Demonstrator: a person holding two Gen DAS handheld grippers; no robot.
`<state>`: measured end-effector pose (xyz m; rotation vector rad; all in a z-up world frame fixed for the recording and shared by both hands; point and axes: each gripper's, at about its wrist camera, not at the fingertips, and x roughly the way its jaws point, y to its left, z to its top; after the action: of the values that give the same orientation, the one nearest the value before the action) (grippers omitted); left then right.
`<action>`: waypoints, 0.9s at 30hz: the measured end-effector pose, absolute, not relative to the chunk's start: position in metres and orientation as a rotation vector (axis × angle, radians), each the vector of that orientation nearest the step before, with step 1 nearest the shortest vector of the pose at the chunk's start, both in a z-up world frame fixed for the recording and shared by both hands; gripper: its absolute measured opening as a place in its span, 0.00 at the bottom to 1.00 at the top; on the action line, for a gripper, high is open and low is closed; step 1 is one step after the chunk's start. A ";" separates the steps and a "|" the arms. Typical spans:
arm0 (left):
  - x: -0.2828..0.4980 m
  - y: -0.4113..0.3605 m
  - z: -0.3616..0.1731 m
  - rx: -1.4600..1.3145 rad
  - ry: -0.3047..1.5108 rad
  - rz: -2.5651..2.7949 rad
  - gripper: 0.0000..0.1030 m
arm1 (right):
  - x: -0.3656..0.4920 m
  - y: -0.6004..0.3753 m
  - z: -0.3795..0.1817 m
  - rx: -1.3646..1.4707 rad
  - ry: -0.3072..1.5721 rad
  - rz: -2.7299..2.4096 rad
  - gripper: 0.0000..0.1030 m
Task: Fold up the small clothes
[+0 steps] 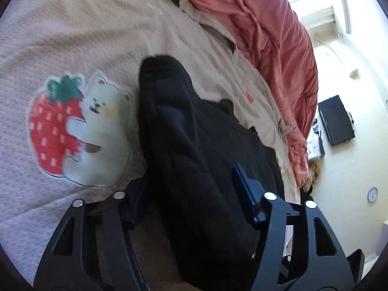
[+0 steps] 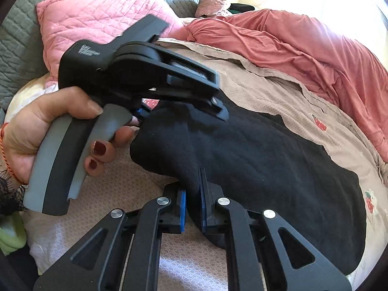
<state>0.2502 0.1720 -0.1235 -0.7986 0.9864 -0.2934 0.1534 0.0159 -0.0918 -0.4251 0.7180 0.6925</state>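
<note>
A black garment (image 2: 254, 155) lies on a beige bed cover (image 2: 262, 84) printed with a strawberry and a white bear (image 1: 80, 128). My right gripper (image 2: 192, 198) is shut on a raised fold at the garment's near edge. My left gripper (image 1: 191, 189) is open, its blue-padded fingers (image 1: 245, 189) either side of a bunched ridge of the garment (image 1: 194, 145). In the right wrist view the left gripper (image 2: 145, 72), held by a hand, sits over the garment's far left corner.
A crumpled salmon-pink duvet (image 2: 303, 48) lies along the far side of the bed. A pink quilted pillow (image 2: 97, 17) rests against a grey quilted headboard (image 2: 29, 36). A wall-mounted black screen (image 1: 335, 121) and a wall clock (image 1: 372, 194) show beyond the bed edge.
</note>
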 end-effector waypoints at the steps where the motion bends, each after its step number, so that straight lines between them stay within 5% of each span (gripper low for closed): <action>1: 0.252 0.168 -0.125 -0.780 0.995 -0.296 0.51 | 0.152 0.017 -0.093 -0.439 0.715 0.685 0.08; 11: 0.256 0.161 -0.123 -0.719 1.019 -0.285 0.50 | 0.157 0.019 -0.107 -0.493 0.720 0.628 0.31; 14: 0.255 0.161 -0.123 -0.707 1.021 -0.278 0.46 | 0.159 0.020 -0.111 -0.508 0.730 0.634 0.30; 16: 0.254 0.159 -0.123 -0.701 1.020 -0.276 0.43 | 0.160 0.020 -0.110 -0.494 0.745 0.664 0.12; 27: 0.245 0.151 -0.096 -0.645 0.960 -0.245 0.22 | 0.162 0.007 -0.090 -0.437 0.721 0.680 0.08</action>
<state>0.2446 0.1513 -0.0962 -0.6453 0.9600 -0.2447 0.1621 0.0072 -0.0902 -0.4372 0.7214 0.6803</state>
